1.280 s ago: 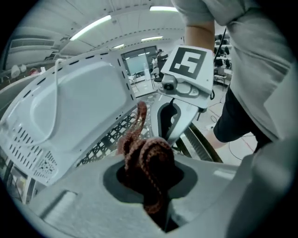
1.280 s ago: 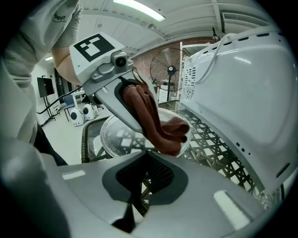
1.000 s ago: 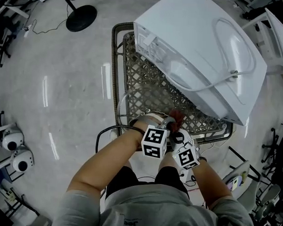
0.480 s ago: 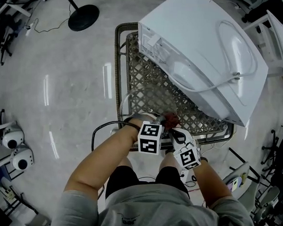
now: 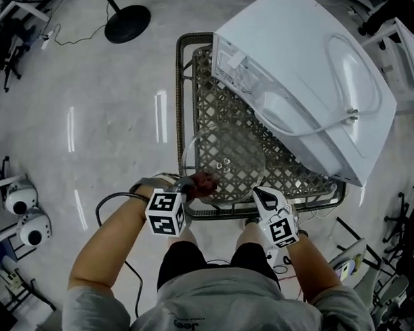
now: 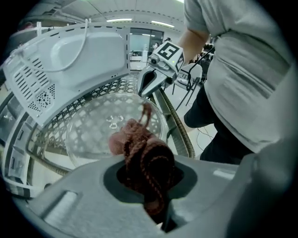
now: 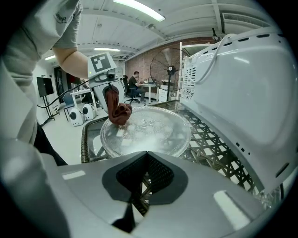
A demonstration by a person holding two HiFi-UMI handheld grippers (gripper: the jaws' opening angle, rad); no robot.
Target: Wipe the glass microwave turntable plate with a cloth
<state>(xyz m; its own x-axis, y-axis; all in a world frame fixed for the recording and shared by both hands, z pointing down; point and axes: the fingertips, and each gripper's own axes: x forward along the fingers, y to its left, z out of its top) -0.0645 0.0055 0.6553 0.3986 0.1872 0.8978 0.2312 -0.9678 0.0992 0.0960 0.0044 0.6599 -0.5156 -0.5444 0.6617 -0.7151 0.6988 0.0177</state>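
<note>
My left tool (image 5: pixel 192 187) is clamped on a bunched reddish-brown cloth (image 6: pixel 145 160). In the left gripper view the knitted wad fills the space between the jaws and spills forward. The cloth's free end rests on the glass turntable plate (image 5: pixel 224 158), at the part of the rim nearest me and toward my left.

The plate lies flat on the woven lattice tabletop (image 5: pixel 212 104), close to its front edge, and the weave shows through the glass.

My right tool (image 5: pixel 263 196) sits at the plate's near right rim, its tip just at the edge of the glass. In the right gripper view its jaws are drawn together with only a sliver between them and nothing caught there. A few strands of the lattice show through that sliver. I cannot tell whether the tip actually touches the glass. The two tools are apart, one at each side of the plate's near edge.

Beyond the plate and just beside it, a white microwave oven (image 5: pixel 302 73) lies on the same tabletop and overhangs its right side. Its vent slots are in view, and a white cord (image 5: pixel 344 108) is looped over its casing.

Off the tabletop's far left corner, a round black stand base (image 5: pixel 127 23) sits on the grey floor (image 5: pixel 73 123).
</note>
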